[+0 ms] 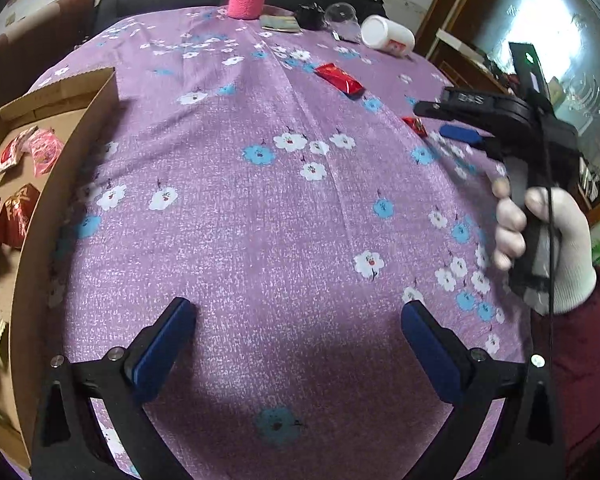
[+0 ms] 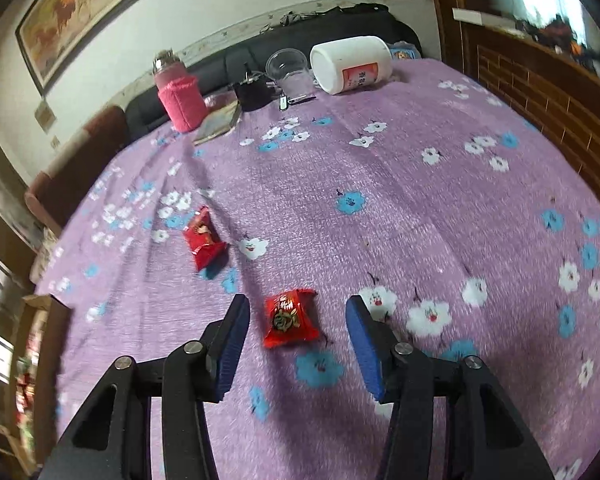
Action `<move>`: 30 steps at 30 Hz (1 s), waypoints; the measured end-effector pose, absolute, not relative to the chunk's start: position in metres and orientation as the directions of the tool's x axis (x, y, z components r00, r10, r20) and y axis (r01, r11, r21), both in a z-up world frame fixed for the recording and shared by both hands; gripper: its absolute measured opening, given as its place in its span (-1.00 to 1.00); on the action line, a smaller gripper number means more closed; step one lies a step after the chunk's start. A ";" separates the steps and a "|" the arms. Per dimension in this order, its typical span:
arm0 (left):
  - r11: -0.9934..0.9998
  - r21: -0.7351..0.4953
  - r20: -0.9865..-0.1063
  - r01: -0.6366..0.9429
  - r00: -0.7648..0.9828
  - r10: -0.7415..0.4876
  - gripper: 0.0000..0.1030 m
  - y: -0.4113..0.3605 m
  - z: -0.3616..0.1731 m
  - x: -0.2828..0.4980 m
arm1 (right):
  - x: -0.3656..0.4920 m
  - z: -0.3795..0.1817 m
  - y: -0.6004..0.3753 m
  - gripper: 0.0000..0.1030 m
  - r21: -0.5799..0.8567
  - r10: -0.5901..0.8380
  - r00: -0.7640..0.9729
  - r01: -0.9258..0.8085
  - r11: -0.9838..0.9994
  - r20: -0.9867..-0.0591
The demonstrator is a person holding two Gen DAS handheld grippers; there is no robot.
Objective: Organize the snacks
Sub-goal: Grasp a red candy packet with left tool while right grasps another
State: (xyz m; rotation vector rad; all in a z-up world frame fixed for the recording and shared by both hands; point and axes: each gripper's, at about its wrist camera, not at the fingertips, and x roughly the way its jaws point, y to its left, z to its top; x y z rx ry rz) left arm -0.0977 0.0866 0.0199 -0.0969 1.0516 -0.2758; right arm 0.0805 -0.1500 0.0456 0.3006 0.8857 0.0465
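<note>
The right hand-held gripper point(image 2: 298, 344) is held low over the worktop point(image 2: 440, 200), its jaws spread wide with nothing between the pads, and a small red snack packet point(image 2: 290, 318) is framed between them on the purple flowered cloth. This placement is judged to be a line-up for a pinch: the fingers are set to either side of the packet so that a short descent and a closing would take it by its flanks. A second red packet point(image 2: 204, 238) is left farther off to the left on the cloth, apparently for a later turn.

The left hand-held gripper point(image 1: 298, 346) is likewise wide open and empty, and is held over bare cloth just beside the cardboard box point(image 1: 76, 128), where several wrapped snacks point(image 1: 32, 152) are already gathered. It is probably parked there so that the way is kept free for the other tool.

At the far edge a pink-sleeved bottle point(image 2: 180, 100), a clear cup point(image 2: 288, 66) and a white jar point(image 2: 350, 64) lying on its side are kept well apart from the work.
</note>
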 end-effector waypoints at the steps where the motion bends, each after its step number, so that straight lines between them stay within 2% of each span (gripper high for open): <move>1: 0.961 -0.201 -0.852 0.189 0.451 -0.267 1.00 0.085 0.020 -0.096 | 0.082 0.044 -0.148 -0.01 0.272 0.163 0.633 0.079 0.959 -0.757; 4: 0.953 -0.219 -0.873 0.209 0.394 -0.288 1.00 0.088 0.023 -0.090 | 0.085 0.037 -0.143 -0.20 0.261 0.167 0.626 0.060 0.964 -0.762; 5: 0.943 -0.263 -0.868 0.202 0.378 -0.323 1.00 0.092 0.025 -0.087 | 0.086 0.034 -0.141 -0.38 0.254 0.168 0.621 0.052 0.966 -0.765; 7: 0.901 -0.396 -0.827 0.180 0.358 -0.435 1.00 0.102 0.035 -0.072 | 0.088 0.033 -0.139 -0.53 0.227 0.152 0.629 0.040 0.973 -0.762; 10: 0.905 -0.387 -0.806 0.179 0.410 -0.426 1.00 0.100 0.059 -0.048 | 0.090 0.033 -0.144 -0.64 0.261 0.177 0.629 0.043 0.964 -0.757; 15: 0.885 -0.397 -0.751 0.243 0.468 -0.465 0.94 0.066 0.087 0.022 | 0.082 0.041 -0.165 -0.66 0.337 0.197 0.651 0.096 0.937 -0.733; 18: 0.897 -0.380 -0.776 0.225 0.450 -0.442 0.47 0.042 0.079 0.066 | 0.076 0.046 -0.173 -0.65 0.370 0.210 0.669 0.104 0.923 -0.713; 19: 0.900 -0.379 -0.784 0.214 0.443 -0.435 0.39 0.034 0.074 0.080 | 0.075 0.046 -0.174 -0.65 0.380 0.219 0.669 0.101 0.920 -0.710; 27: 0.917 -0.380 -0.804 0.124 0.446 -0.394 0.38 0.008 0.032 0.147 | 0.078 0.045 -0.192 -0.65 0.465 0.280 0.665 0.114 0.878 -0.692; 30: 0.941 -0.297 -0.816 0.162 0.469 -0.338 0.39 -0.009 0.028 0.154 | 0.079 0.044 -0.196 -0.65 0.484 0.290 0.661 0.126 0.866 -0.692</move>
